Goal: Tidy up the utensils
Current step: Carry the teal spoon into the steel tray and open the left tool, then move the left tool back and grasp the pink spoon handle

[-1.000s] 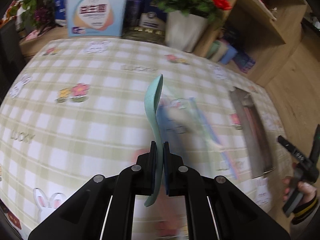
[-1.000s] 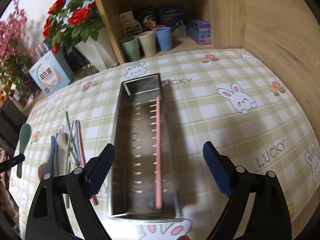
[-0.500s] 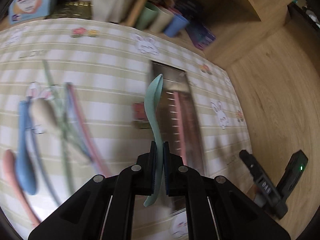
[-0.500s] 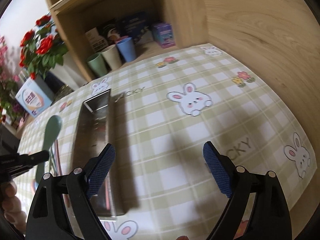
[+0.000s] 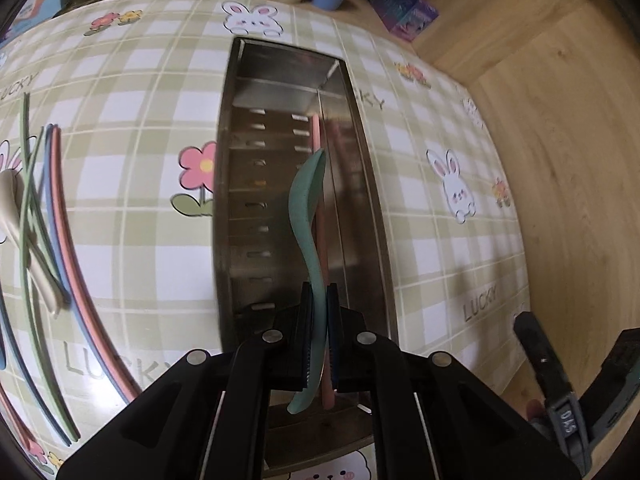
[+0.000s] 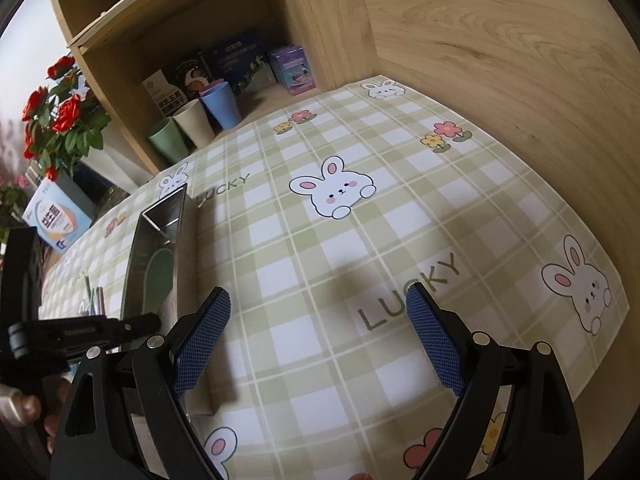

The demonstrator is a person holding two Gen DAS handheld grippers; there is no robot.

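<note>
The left gripper (image 5: 319,334) is clamped tight on the handle of a green spoon (image 5: 307,216), jaws pinched narrow around it, bowl pointing away and hanging right over the steel utensil tray (image 5: 224,208). The tray runs lengthwise toward the far edge of the table (image 6: 320,248), and a pink chopstick (image 5: 323,240) lies along its floor, just right of the spoon. The tray's side walls stand close on both sides of the spoon, so room there is slim.

Left of the tray, loose utensils (image 5: 44,216) lie crossed in a heap: green, blue and pink sticks over a beige spoon (image 5: 16,216), well apart from the tray wall.

Over on the right, the right gripper (image 6: 318,340) hovers with jaws spread wide, nothing between the blue pads (image 6: 200,344), above a bare stretch of checked cloth. Plenty of open cloth there out to the right edge, where a wooden wall (image 6: 520,80) rises.

At the far edge, three cups (image 6: 196,120), green, beige and blue, stand at the mouth of a wooden shelf (image 6: 224,12), with boxes behind and a pot of red flowers (image 6: 60,120) to the left.
</note>
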